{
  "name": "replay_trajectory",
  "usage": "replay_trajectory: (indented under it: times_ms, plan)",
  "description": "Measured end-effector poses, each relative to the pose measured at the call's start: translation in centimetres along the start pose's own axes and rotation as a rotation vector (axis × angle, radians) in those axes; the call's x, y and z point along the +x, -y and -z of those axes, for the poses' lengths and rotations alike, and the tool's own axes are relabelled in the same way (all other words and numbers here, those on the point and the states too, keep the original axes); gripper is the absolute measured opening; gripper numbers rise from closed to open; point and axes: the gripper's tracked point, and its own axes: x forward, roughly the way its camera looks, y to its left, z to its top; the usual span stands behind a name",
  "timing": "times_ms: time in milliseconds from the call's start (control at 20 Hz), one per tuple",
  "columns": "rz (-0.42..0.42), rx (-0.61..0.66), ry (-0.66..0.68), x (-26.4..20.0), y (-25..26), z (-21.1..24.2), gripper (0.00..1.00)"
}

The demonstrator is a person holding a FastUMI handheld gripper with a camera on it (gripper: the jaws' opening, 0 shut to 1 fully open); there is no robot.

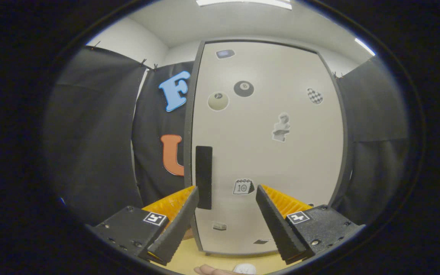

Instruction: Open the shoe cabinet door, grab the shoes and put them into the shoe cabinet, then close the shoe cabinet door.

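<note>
Tool (227,191) released, fingers spread, shoe cabinet door (269,145) shut ahead; handle (204,177) sits by the left finger, off-centre, so closing now risks missing it

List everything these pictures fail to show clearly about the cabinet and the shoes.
- Cabinet inside, gripper view: hidden behind the shut pale grey stickered cabinet door.
- Lower end of the black vertical bar handle: one finger of the open gripper overlaps it.
- Small white object on the tan floor: cut off at the bottom; cannot tell whether it is a shoe.
- Small stickers low on the door: too small to make out.
</note>
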Motion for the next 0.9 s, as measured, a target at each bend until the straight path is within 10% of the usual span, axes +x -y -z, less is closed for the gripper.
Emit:
replay_trajectory:
  times_ms: [300, 500, 900]
  plan:
    - [-0.040, 0.047, -0.030, 4.8, -1.9, 0.5, 0.97]
    - [-0.012, 0.027, -0.039, 6.2, -2.3, 0.5, 0.65]
    - [0.066, 0.032, -0.093, 7.3, -2.5, 1.0, 0.38]
